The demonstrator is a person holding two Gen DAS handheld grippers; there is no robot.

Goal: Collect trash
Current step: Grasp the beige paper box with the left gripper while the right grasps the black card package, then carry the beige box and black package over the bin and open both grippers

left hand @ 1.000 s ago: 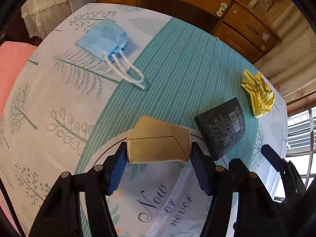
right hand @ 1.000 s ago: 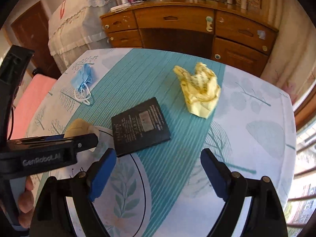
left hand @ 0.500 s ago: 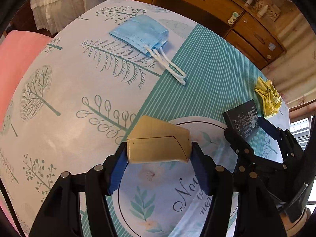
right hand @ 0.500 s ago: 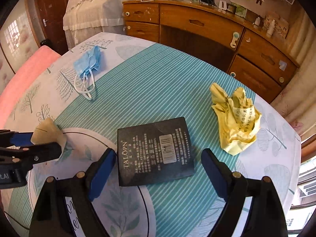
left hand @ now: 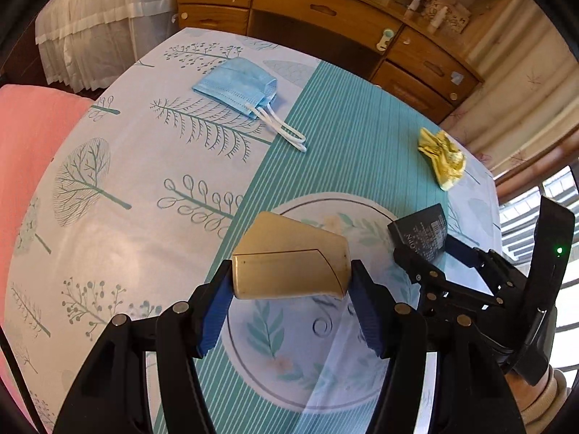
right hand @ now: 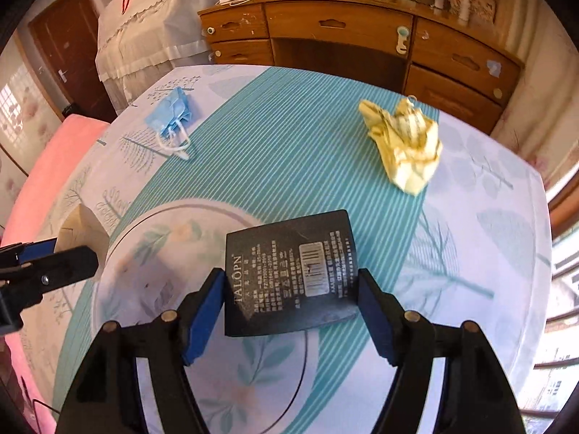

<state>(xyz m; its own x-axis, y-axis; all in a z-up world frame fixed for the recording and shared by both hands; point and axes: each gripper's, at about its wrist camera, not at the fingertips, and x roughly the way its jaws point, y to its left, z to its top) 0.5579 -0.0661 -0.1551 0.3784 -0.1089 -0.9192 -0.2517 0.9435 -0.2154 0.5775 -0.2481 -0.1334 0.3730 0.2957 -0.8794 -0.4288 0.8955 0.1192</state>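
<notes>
The left gripper (left hand: 291, 280) is clamped on a tan box (left hand: 289, 260), pads pressed against both of its ends, and holds it clear of the table (left hand: 119, 238). Compared with a second ago, more of the tablecloth shows beneath the box, so the box has been lifted and its pickup is done.

The right gripper (right hand: 291, 302) has changed most. A second ago its jaws stood wide with the black packet (right hand: 289, 275) ahead of them at 12 o'clock. Now the jaws are closing with the packet between them and the blue pads (right hand: 204, 303) at its two side edges. In the right wrist view the packet's near edge appears raised off the cloth. Judgement: the second pickup is in progress, grip not yet confirmed.

Remaining trash on the table, right wrist view: a blue face mask (right hand: 170, 114) at 10 o'clock and a crumpled yellow paper (right hand: 405, 144) at 1 o'clock, well apart. No bin is visible.
</notes>
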